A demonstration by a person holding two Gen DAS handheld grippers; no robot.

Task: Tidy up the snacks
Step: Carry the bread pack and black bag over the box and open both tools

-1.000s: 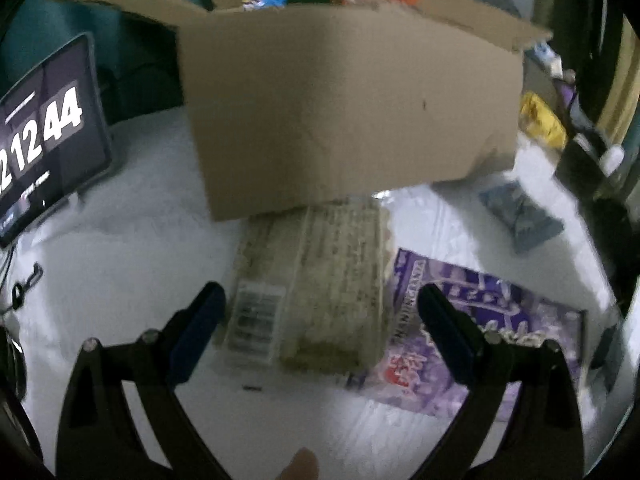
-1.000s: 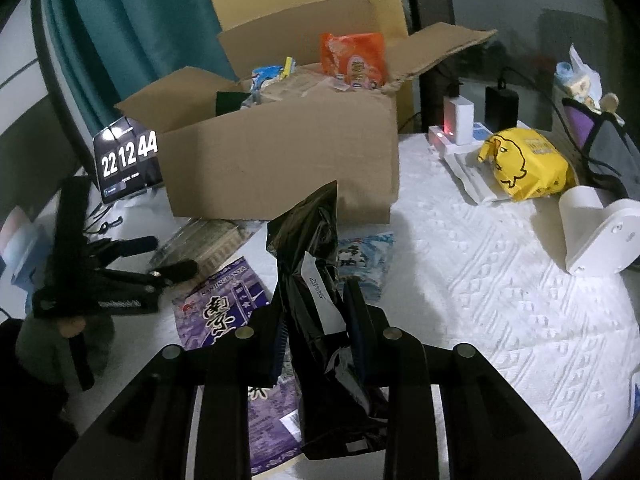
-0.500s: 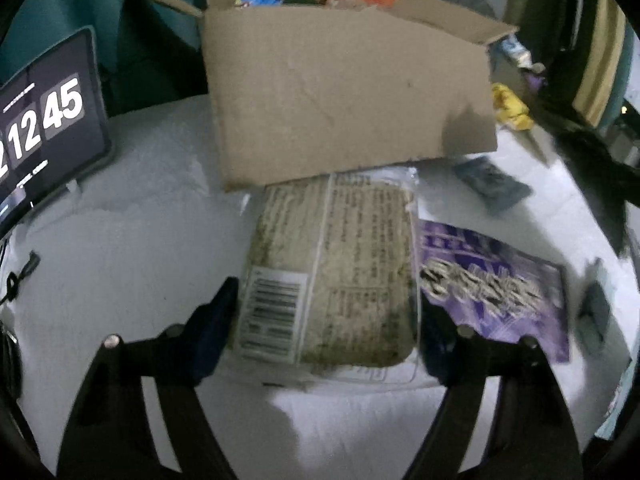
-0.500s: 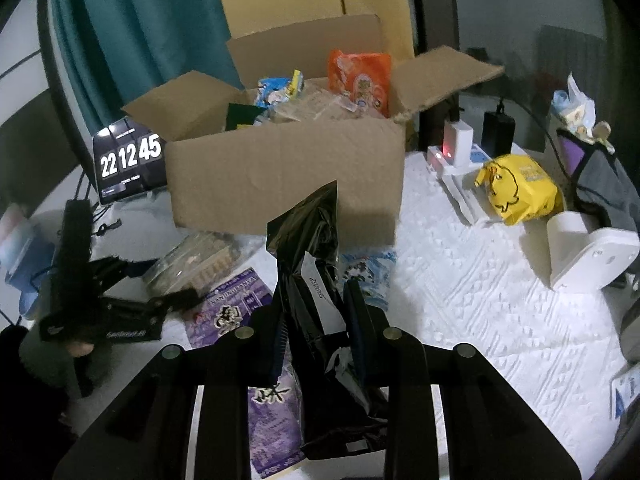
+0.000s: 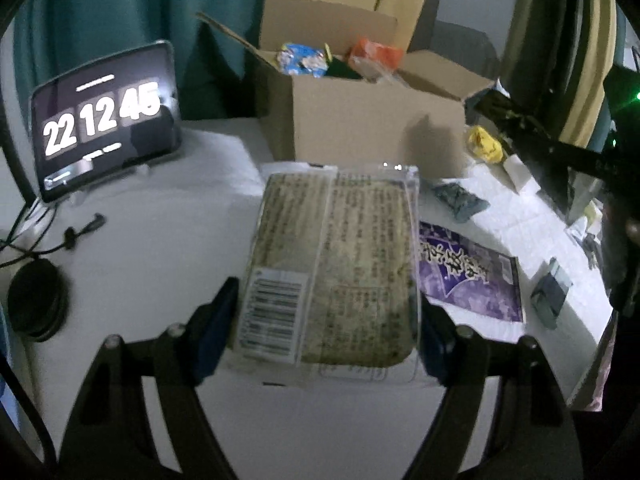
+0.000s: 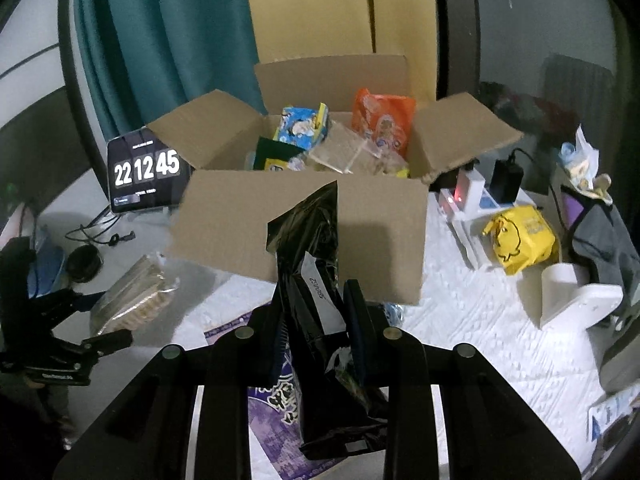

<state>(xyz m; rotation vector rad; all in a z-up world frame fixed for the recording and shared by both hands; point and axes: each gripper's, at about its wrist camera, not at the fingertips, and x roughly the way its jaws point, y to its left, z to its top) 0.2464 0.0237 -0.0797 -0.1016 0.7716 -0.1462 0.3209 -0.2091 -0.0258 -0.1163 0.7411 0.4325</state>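
One cardboard box (image 6: 304, 220) – two grippers, each holding one packet – one purple packet (image 5: 468, 276) lying flat

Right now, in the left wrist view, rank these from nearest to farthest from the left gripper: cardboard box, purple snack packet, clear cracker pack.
1. clear cracker pack, between the left gripper's fingers.
2. purple snack packet, flat on the table just right of it.
3. cardboard box, open, behind both.
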